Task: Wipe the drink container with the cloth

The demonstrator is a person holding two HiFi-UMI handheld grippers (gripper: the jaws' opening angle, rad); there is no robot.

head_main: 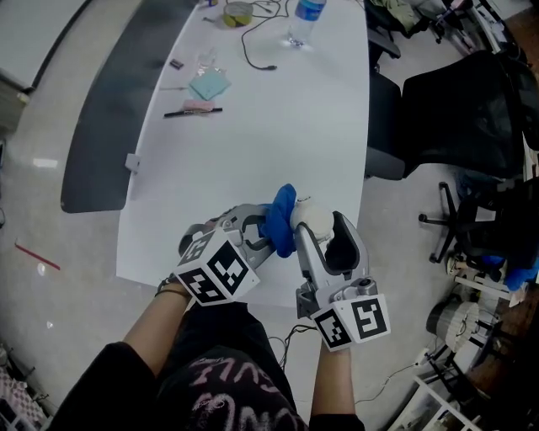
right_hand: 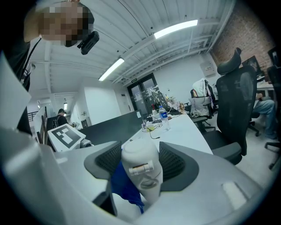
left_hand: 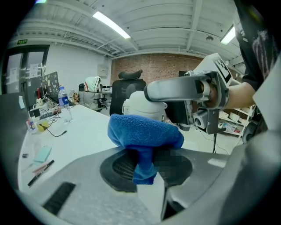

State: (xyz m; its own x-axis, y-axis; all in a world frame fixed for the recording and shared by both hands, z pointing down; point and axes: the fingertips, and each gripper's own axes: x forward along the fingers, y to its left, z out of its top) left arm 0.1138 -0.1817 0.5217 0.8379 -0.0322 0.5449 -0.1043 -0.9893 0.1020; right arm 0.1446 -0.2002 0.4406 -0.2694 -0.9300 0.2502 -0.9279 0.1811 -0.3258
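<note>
Drink container (head_main: pixel 313 217) clamped in wide-set right claw (head_main: pixel 325 236), long axis along jaws, rounded end toward 12 o'clock, over the worktop's (head_main: pixel 253 143) near edge. Left claw (head_main: pixel 264 234) pinches blue cloth (head_main: pixel 280 220) against its 9 o'clock side. Open worktop toward 12.

The left gripper (head_main: pixel 263 232) holds a blue cloth (head_main: pixel 279 219) against the white drink container (head_main: pixel 314 216) in the right gripper (head_main: pixel 322 226).

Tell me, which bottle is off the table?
The white bottle, gripped in the right claw; the clear water bottle stands at the table's far end.
</note>
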